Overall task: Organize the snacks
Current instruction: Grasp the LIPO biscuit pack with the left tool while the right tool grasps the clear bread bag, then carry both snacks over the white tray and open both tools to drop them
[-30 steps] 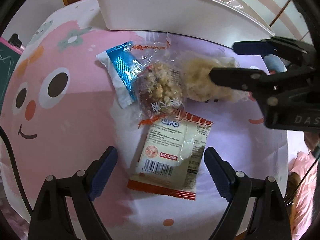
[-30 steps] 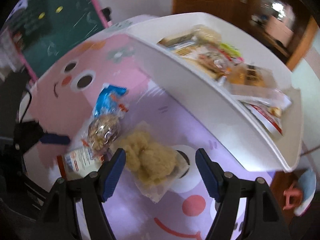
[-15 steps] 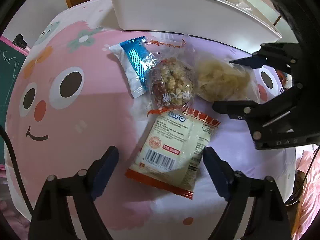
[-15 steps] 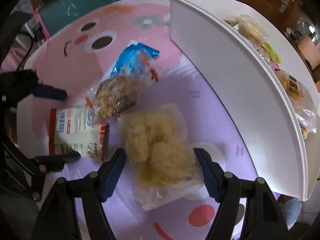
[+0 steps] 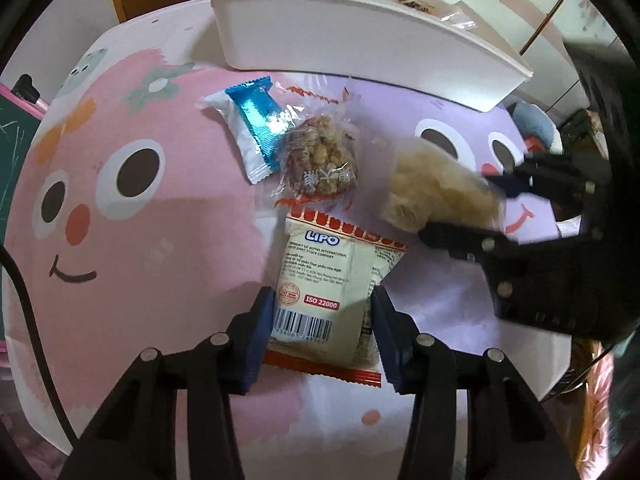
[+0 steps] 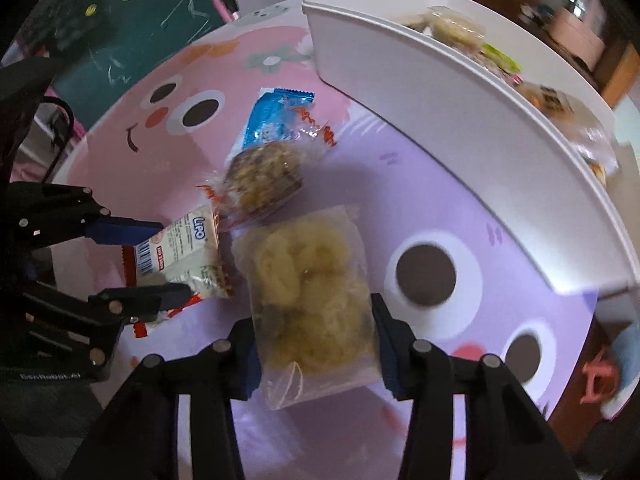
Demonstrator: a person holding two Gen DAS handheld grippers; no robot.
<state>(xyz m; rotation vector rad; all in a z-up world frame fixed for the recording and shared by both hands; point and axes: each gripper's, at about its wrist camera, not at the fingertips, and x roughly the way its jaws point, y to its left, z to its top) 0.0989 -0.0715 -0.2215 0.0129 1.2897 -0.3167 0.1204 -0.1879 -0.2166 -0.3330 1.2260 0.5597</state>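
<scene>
Left wrist view: my left gripper (image 5: 322, 320) is closing on the Lipo packet (image 5: 332, 292); pads touch both its sides, near end still on the table (image 5: 120, 280). Far of it lie the nut-cluster packet (image 5: 320, 160) and the blue wrapper (image 5: 252, 128), untouched. The white bin (image 5: 360, 40) at the far edge already holds several snacks. At right, my right gripper (image 5: 468, 208) is blurred.

Right wrist view: my right gripper (image 6: 316, 336) is closing on the clear bag of pale puffs (image 6: 312, 288), pads against both sides. The left gripper (image 6: 160, 256) shows at left.

Progress, as I judge it: bin partly filled; four packets left, two now gripped. Bin contents are cut off by its wall and hard to identify.
</scene>
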